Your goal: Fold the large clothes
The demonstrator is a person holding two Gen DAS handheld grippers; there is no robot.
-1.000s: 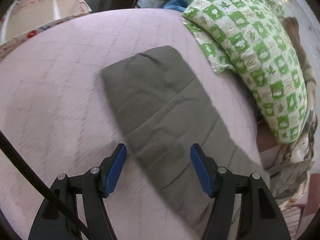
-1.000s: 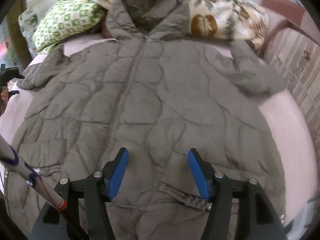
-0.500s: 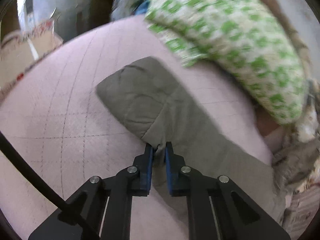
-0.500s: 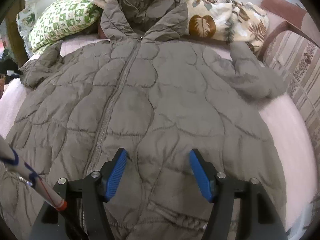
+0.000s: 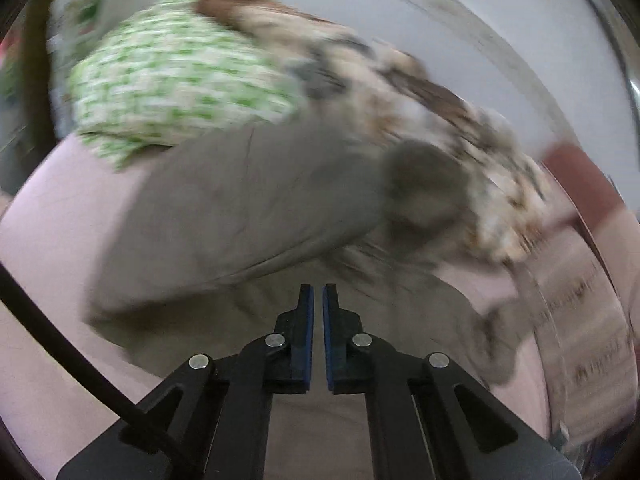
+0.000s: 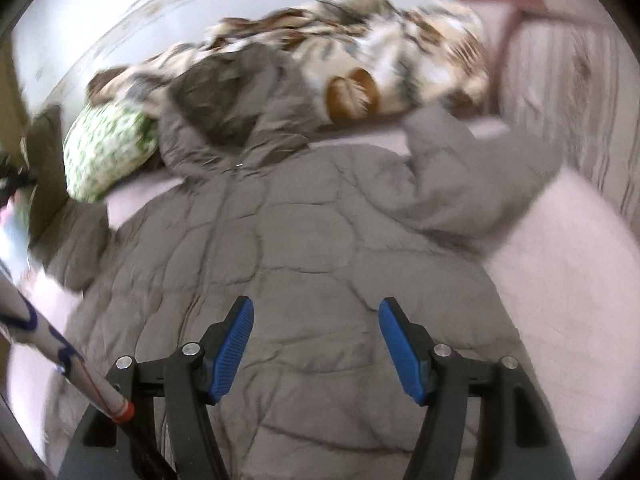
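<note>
A large grey quilted hooded coat [image 6: 304, 248] lies face up on a pink bed [image 6: 568, 280], zip down the middle. Its right sleeve [image 6: 472, 184] lies bent near the striped bed end. Its left sleeve [image 6: 76, 236] is lifted off the bed at the far left. In the blurred left wrist view the left sleeve [image 5: 240, 216] stretches up and away from my left gripper [image 5: 315, 300], whose jaws are nearly closed; I cannot see fabric between the tips. My right gripper [image 6: 316, 320] is open and empty above the coat's lower front.
A green-and-white checked pillow [image 6: 108, 152] and a leaf-print blanket [image 6: 380, 64] lie at the head of the bed. A striped bed end [image 6: 560, 92] stands at the right. A white wall [image 5: 480, 40] is behind.
My left gripper, shut on the sleeve half a second ago, has swung up and toward the coat's body with the sleeve. My right gripper has moved forward over the coat, still open.
</note>
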